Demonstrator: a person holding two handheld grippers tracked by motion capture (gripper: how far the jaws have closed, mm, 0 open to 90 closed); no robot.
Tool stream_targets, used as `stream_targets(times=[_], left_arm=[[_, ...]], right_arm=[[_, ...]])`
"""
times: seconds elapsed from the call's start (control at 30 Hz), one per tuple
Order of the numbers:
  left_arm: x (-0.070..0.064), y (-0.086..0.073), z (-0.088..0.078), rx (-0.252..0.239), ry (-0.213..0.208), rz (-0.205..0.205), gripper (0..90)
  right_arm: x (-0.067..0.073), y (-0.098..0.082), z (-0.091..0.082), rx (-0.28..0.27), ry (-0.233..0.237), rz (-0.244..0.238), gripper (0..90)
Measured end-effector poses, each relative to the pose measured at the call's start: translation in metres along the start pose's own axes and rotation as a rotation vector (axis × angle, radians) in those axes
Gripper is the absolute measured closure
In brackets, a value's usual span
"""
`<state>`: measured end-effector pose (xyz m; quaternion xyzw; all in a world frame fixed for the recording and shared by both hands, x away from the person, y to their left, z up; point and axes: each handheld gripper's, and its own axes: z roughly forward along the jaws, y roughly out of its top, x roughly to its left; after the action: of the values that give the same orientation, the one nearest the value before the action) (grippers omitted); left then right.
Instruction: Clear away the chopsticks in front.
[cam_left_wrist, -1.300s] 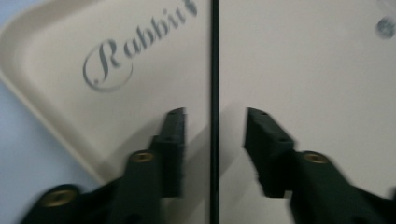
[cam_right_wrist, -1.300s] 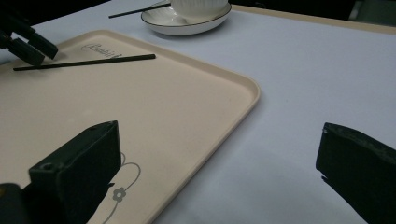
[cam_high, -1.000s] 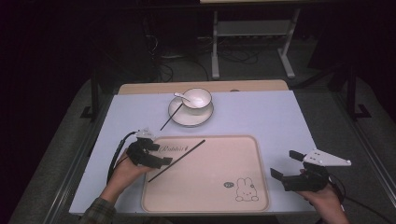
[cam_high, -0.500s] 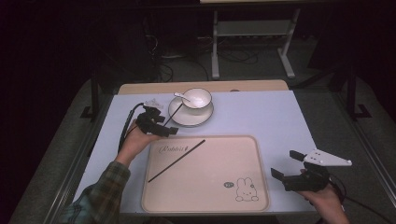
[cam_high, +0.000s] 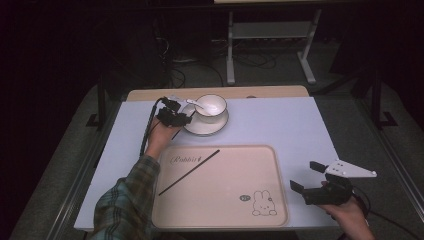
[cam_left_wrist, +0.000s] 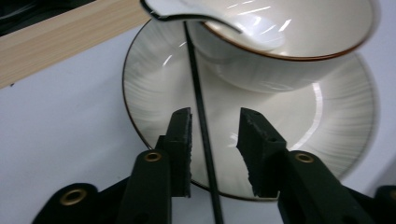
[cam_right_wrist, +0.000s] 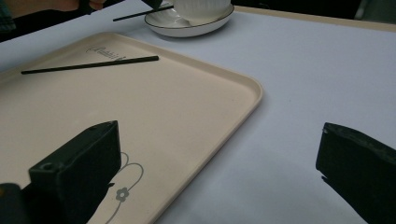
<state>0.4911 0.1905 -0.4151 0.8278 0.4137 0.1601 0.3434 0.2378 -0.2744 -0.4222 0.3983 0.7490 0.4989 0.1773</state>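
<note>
Item: second chopstick (cam_left_wrist: 200, 116), thin and black, lying with its far end on the saucer (cam_left_wrist: 154, 84) beside the white bowl (cam_left_wrist: 289, 51), under the handle of the spoon (cam_left_wrist: 187, 14), and its near end running off the saucer rim onto the pale surface (cam_high: 280, 125); in the high view it sits at about 11 o'clock from the tray (cam_high: 220, 220). Item: first chopstick (cam_high: 189, 172), lying diagonally on the tray's left half. Item: left gripper (cam_left_wrist: 215, 135), at the saucer's 9 o'clock edge in the high view; its jaws have just been closing and now stand narrow, one either side of the stick, pads not yet pressing on it. Item: right gripper (cam_high: 306, 179), resting at 3 o'clock of the tray, jaws wide, holding nothing. Step in hand, as judged: pinching the second chopstick for carriage to the tray. Handling notes: centre the stick between the pads, which now stand closer on the left; close squarely so the thin rod does not roll out; lift the near end gently and draw it back, clear of the spoon handle, so bowl and saucer stay undisturbed; keep it level in transit.
</note>
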Motion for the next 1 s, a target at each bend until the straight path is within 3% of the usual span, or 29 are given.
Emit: stream_targets(times=[0.27,0.57,0.8,1.0], left_arm=[[0.003,-0.004,0.015,0.002,0.004,-0.023,76.5],[0.002,-0.004,0.017,-0.009,0.032,-0.026,84.3],[0.008,-0.003,0.006,-0.035,0.025,-0.062,85.1],[0.013,-0.004,-0.012,-0.012,0.024,-0.071,85.1]], right_arm=[[-0.001,0.000,0.001,-0.001,0.002,0.001,0.0],[0.000,0.001,0.001,-0.002,0.005,-0.005,0.0],[0.000,0.001,0.001,-0.002,0.004,-0.002,0.0],[0.000,0.001,0.000,-0.007,0.003,-0.003,0.0]])
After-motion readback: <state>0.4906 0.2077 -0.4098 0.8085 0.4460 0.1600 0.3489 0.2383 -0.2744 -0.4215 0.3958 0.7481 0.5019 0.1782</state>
